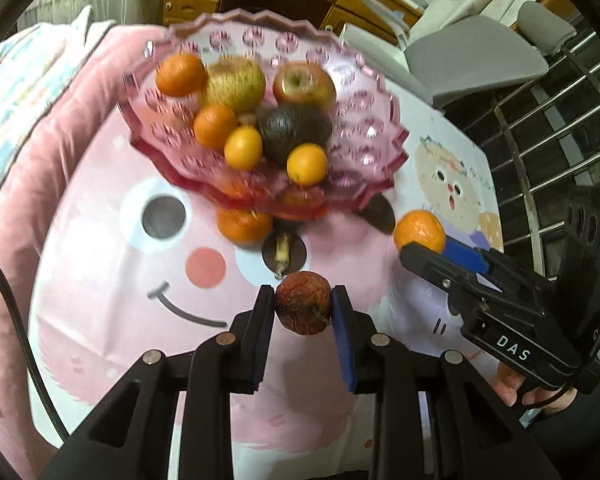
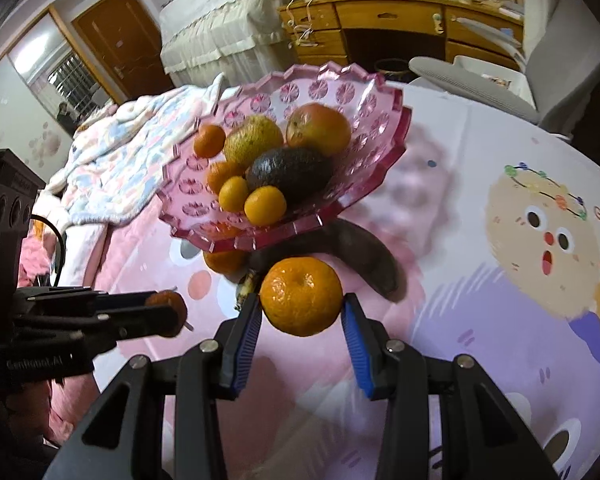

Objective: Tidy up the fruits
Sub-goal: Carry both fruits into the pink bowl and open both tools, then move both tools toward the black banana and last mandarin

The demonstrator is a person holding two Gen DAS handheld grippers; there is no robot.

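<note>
Fruit bowl (image 2: 374, 120): pink glass, stood at 12 o'clock from both grippers, mouth up, round, no long axis.
Right gripper (image 2: 302, 312): fingers pinched a mandarin (image 2: 300, 294), stem dimple up; judged nearer the bowl.
Left gripper (image 1: 303, 304): fingers pinched a wrinkled brown fruit (image 1: 302, 302), stalk toward 5 o'clock.

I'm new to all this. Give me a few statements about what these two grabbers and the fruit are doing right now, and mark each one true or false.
1. The left gripper is clamped on a small wrinkled brown fruit. True.
2. The right gripper is empty. False: it holds a tangerine.
3. The pink glass bowl holds an avocado. True.
4. A blackened banana lies inside the bowl. False: it lies on the cloth beside the bowl.
5. The bowl holds only one fruit. False: it holds several, including an apple.
</note>
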